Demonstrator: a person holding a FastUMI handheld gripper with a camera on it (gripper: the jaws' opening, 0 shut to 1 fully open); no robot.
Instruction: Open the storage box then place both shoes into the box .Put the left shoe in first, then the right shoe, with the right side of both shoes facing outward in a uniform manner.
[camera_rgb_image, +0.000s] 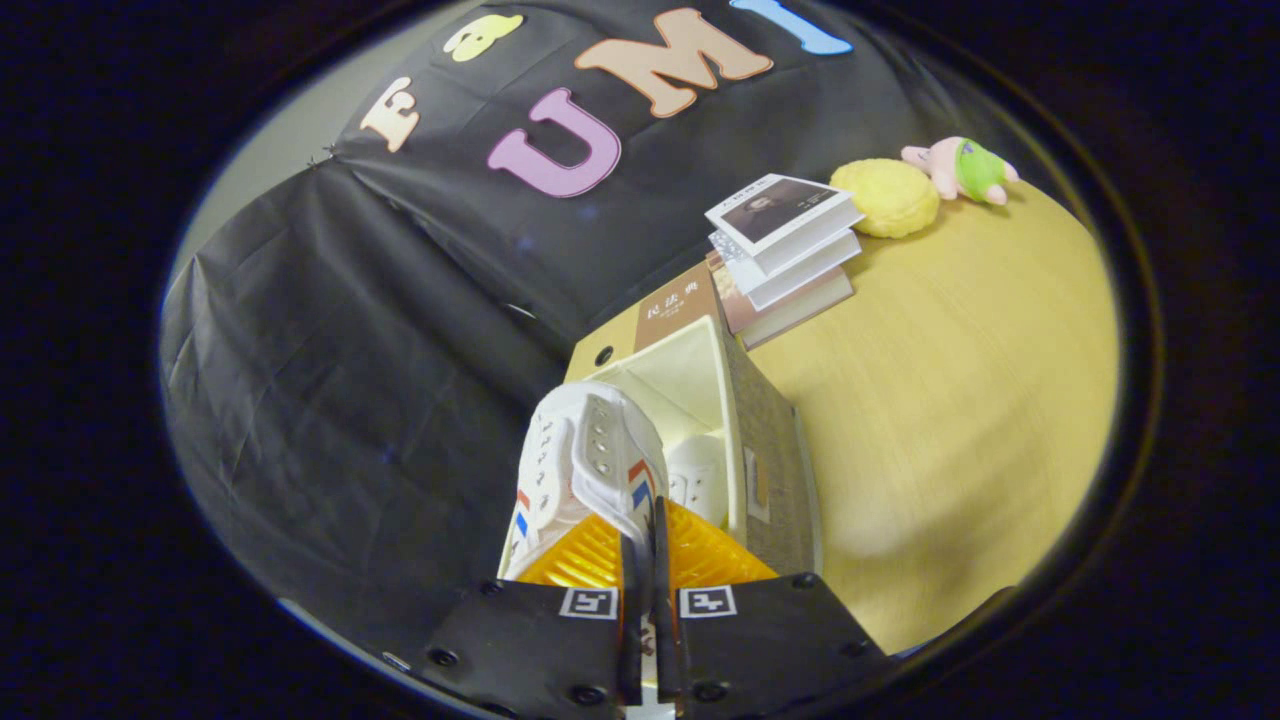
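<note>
Gripper view: fingers are drawn nearly together, pinching the upper edge of a white sneaker with red and blue stripes; the gripper carries it above the open storage box.

A second white shoe already lies inside the box, against the wall nearest the wooden table. I judge the held sneaker to be the right shoe, so this is the final placement.

Procedure as I would run it:
1. I keep the pinch firm; the canvas edge is thin and may slip.
2. I centre the sole over the free half of the box, beside the shoe already in.
3. I check that both shoes face the same way before lowering.
4. I lower until the sole rests, then release.

Beyond the box lie stacked books, a yellow cushion and a plush toy, well apart from the work.
</note>
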